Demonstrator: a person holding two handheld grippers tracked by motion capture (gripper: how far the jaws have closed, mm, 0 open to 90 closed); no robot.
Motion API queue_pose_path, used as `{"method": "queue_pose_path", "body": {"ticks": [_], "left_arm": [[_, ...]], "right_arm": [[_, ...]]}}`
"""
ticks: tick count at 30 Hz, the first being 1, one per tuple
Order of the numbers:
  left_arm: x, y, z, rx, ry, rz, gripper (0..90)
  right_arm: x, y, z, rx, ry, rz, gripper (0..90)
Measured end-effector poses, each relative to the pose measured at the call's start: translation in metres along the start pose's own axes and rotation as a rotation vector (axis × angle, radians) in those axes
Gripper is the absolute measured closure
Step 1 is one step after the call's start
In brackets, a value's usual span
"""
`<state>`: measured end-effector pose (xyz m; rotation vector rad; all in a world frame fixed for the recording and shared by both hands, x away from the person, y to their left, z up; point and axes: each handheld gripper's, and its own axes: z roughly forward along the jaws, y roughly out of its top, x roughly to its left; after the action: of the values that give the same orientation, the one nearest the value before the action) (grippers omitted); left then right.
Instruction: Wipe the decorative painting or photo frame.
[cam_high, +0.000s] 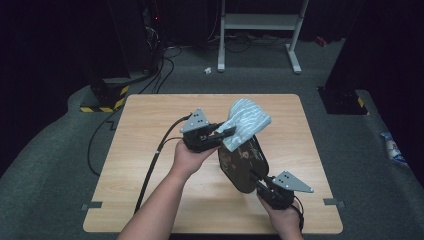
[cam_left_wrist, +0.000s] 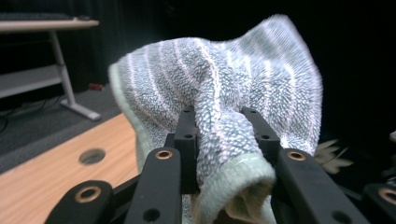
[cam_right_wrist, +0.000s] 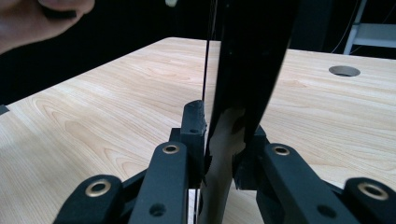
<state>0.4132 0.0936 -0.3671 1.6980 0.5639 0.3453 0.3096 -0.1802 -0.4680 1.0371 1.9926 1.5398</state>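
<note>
A grey-striped terry towel (cam_high: 246, 122) is clamped by the left gripper (cam_high: 226, 133) at frame centre; the dark oval tray (cam_high: 244, 167), pinched by the right gripper (cam_high: 256, 178), could be tipped loose by wiping pressure.

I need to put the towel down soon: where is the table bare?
Bare wood lies left of the left gripper and along the far edge of the table. The middle is crowded: the towel hangs over the dark tray held by the right gripper.

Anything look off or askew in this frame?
Nothing damaged or spilled. The dark tray isn't flat: the right gripper clamps its near edge and holds it tilted above the table. The left gripper pinches a bunched striped towel against the tray's upper end.
</note>
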Motion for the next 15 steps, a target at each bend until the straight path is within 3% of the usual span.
{"method": "queue_pose_path", "body": {"ticks": [10,15], "left_arm": [[0.020,-0.027,-0.004,0.074,0.049,-0.052,71.0],[0.027,-0.044,-0.004,0.111,0.052,-0.082,71.0]], "right_arm": [[0.000,0.000,0.000,0.000,0.003,0.005,77.4],[0.000,0.000,0.000,-0.001,0.003,0.001,77.3]]}}
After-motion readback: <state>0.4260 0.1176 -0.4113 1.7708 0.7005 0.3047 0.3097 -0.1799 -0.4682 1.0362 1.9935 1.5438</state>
